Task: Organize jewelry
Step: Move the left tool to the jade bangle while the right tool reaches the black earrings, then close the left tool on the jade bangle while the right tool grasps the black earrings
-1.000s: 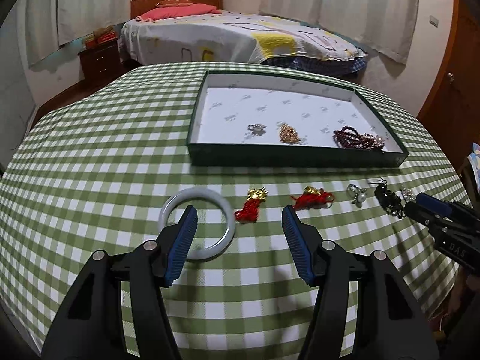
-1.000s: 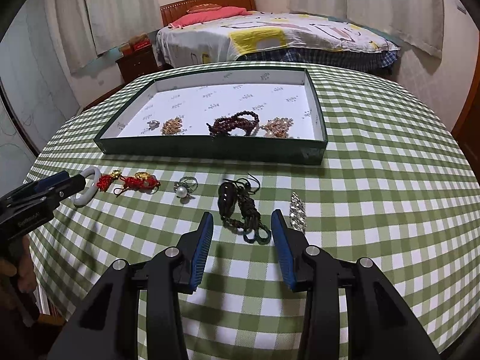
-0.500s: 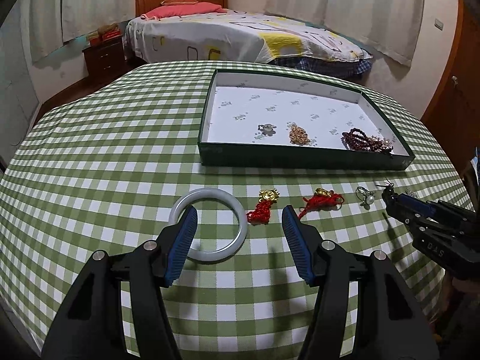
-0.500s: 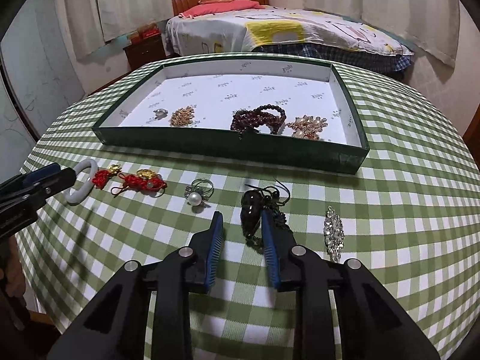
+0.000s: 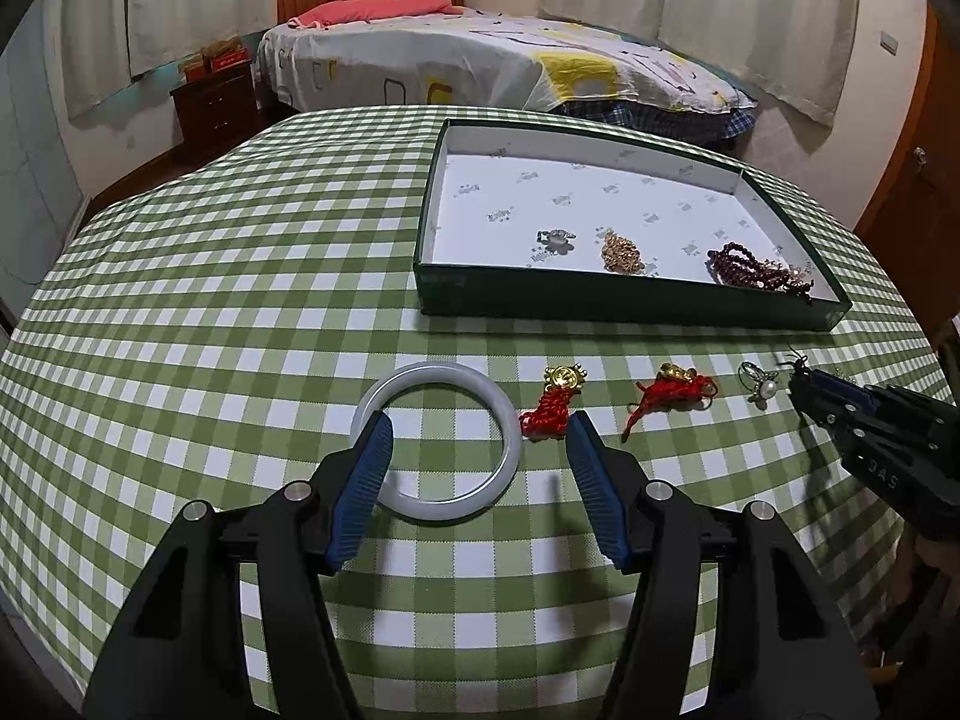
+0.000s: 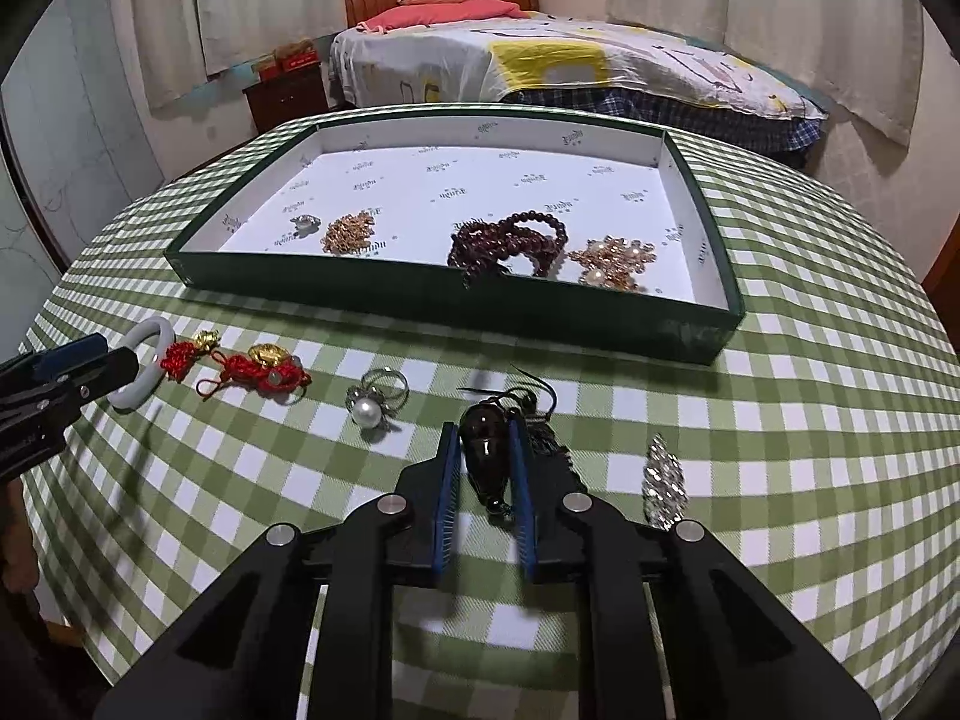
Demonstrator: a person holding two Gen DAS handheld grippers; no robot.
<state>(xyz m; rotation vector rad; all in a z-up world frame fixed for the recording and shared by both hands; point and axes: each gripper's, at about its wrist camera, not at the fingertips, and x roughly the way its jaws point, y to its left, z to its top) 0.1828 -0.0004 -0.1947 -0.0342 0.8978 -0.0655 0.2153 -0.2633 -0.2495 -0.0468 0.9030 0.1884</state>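
Right gripper [image 6: 485,477] is clamped on the dark pendant [image 6: 485,450] at lower centre, pearl ring [image 6: 375,397] just left, crystal brooch [image 6: 663,480] right. Left gripper [image 5: 477,489] hangs wide open over the white bangle [image 5: 436,441], red charms [image 5: 549,408] beside it. Green checked tablecloth [image 5: 210,300], bed [image 6: 540,60] up top. Green tray [image 6: 420,294] holds maroon beads [image 6: 510,240] and gold pieces.

The right gripper [image 6: 485,468] sits low at the near right, its blue pads [image 6: 447,501] drawn close together against a dark pendant [image 6: 483,456]. The left gripper [image 5: 478,483] hovers at the near left, jaws spread wide.
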